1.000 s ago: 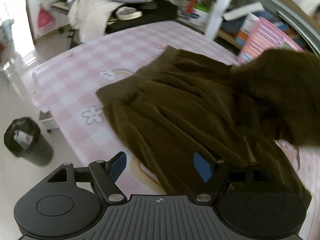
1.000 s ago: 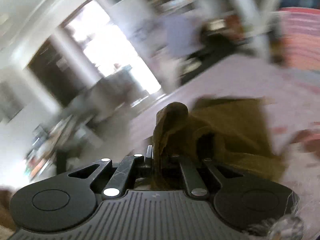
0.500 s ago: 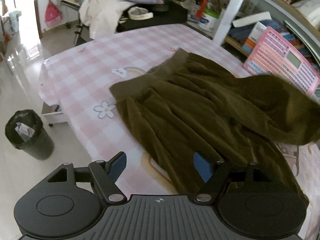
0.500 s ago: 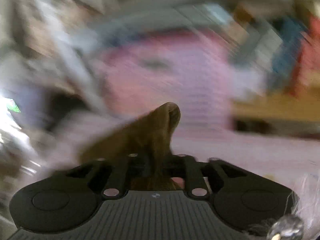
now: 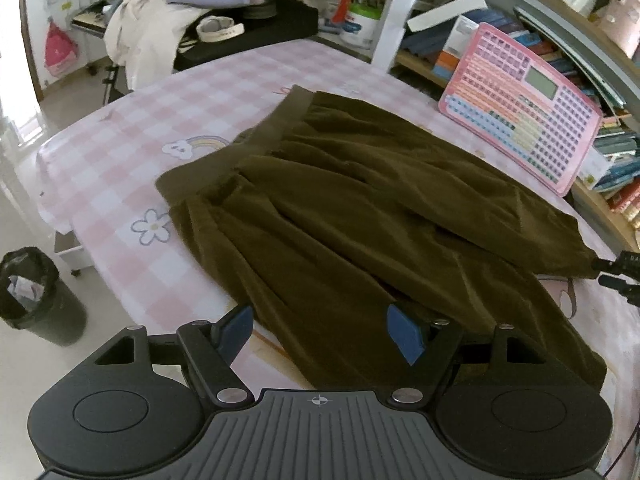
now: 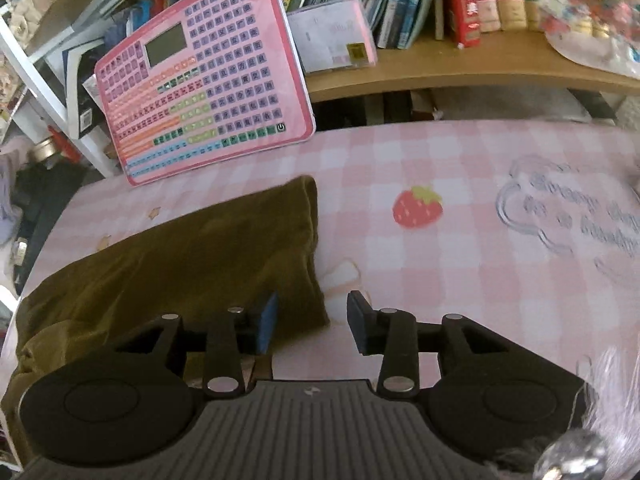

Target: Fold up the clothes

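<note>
Olive-green skirt (image 5: 360, 216) lies half-folded on bench (image 5: 120, 152), right hand-held gripper (image 6: 312, 320) just opening, empty, left hand-held gripper (image 5: 320, 332) wide w/ nothing held; loose flap may slide back.

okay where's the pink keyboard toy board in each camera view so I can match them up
Left wrist view: the pink toy board leans against the shelves at upper right, beyond the olive skirt.
Right wrist view: the pink toy board stands at upper left, just past the skirt's folded corner.
Shared landmark: the pink checked tablecloth.
</note>
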Demonstrator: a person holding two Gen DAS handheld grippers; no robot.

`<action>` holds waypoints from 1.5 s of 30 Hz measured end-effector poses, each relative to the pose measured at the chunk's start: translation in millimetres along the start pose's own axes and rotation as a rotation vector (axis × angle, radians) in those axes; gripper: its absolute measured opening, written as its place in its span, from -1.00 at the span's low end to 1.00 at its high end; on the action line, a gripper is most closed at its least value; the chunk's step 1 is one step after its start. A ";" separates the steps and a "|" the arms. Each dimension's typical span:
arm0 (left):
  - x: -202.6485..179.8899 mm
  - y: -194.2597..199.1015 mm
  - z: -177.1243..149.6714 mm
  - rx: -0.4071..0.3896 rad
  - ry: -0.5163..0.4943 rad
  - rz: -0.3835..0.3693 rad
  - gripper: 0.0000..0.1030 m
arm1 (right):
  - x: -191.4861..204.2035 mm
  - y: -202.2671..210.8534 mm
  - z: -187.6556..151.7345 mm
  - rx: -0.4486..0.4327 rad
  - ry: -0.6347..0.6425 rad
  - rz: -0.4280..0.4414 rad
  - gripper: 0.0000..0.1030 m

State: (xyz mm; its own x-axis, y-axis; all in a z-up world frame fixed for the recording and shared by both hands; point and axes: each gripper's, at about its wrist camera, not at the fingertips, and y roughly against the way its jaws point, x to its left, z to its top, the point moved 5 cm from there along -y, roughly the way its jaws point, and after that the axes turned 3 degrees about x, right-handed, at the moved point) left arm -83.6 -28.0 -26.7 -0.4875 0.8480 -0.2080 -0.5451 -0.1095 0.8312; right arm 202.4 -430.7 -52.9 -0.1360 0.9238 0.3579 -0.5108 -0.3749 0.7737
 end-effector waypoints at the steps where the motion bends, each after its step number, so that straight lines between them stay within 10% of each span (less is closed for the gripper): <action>1: -0.2 0.2 -0.9 0.000 0.000 -0.002 0.48 | -0.7 3.5 -3.3 0.000 -0.002 0.002 -0.30; 15: 9.4 9.3 -6.7 -0.013 0.014 0.000 0.48 | 12.0 -15.1 -14.3 -0.019 0.021 -0.072 -0.35; 20: 20.2 15.2 -8.4 -0.028 0.049 0.015 0.48 | 22.3 -6.4 0.4 0.027 0.028 0.099 -0.84; 23: 22.1 12.8 -9.2 -0.021 0.065 0.013 0.48 | 17.9 26.0 24.1 -0.062 -0.276 0.435 -0.83; 26: 14.6 7.9 -7.8 -0.009 0.047 -0.005 0.48 | 8.3 22.8 47.3 -0.145 -0.323 0.255 0.01; 28: 6.3 9.5 -8.0 -0.017 0.009 -0.018 0.48 | 5.1 14.7 51.5 -0.125 -0.237 0.133 -0.13; 36: 11.1 4.9 -8.7 -0.001 0.043 -0.013 0.48 | -24.2 -0.5 14.4 -0.032 -0.238 0.081 -0.24; 43: -4.2 0.9 -8.0 0.015 -0.019 -0.017 0.48 | -1.0 -16.1 2.3 -0.055 0.022 0.033 -0.24; 45: -5.4 0.9 -6.4 0.016 -0.025 -0.013 0.48 | 7.7 -24.5 3.8 -0.033 0.090 0.044 -0.57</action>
State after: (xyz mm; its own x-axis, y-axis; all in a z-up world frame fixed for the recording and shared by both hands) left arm -85.8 -36.0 -28.1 -0.4635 0.8618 -0.2060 -0.5403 -0.0906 0.8366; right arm 217.1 -414.7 -67.2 -0.2337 0.9103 0.3417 -0.5304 -0.4139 0.7398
